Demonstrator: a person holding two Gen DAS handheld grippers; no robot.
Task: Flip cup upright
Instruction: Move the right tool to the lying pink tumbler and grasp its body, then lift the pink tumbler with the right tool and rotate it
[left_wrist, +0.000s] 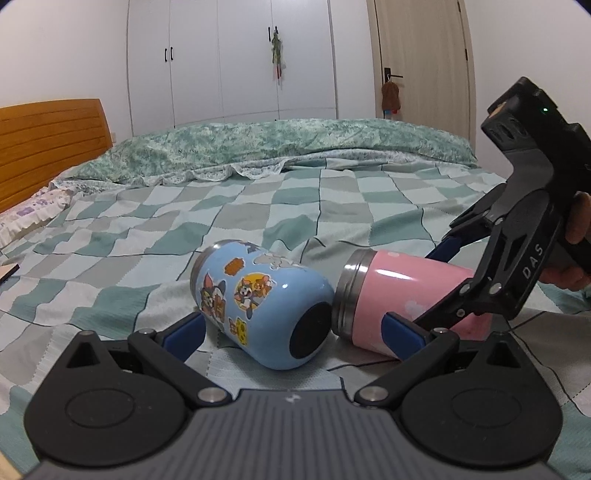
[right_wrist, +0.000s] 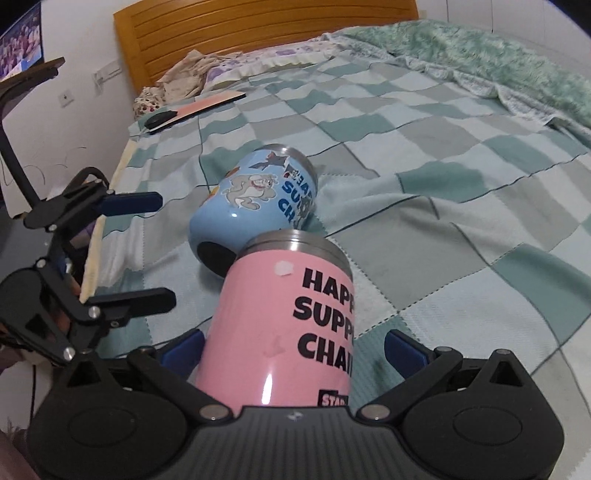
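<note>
A blue cartoon cup (left_wrist: 258, 306) lies on its side on the checked bedspread, its dark base towards my left gripper (left_wrist: 291, 334). That gripper is open, its blue pads either side of the cup's base end, not touching. A pink cup (left_wrist: 402, 295) lies on its side beside it, steel rim against the blue cup. In the right wrist view the pink cup (right_wrist: 284, 321) lies between the pads of my open right gripper (right_wrist: 295, 350). The left pad is at its side; the right pad stands apart. The blue cup (right_wrist: 255, 210) lies beyond. The left gripper (right_wrist: 147, 251) shows at the left, open.
The bed (left_wrist: 369, 206) spreads all around, with a green fluffy blanket (left_wrist: 277, 147) at the far side and a wooden headboard (right_wrist: 258, 33). A flat board with a black object (right_wrist: 192, 107) lies near the pillows. The bed's edge (right_wrist: 99, 236) runs by the left gripper.
</note>
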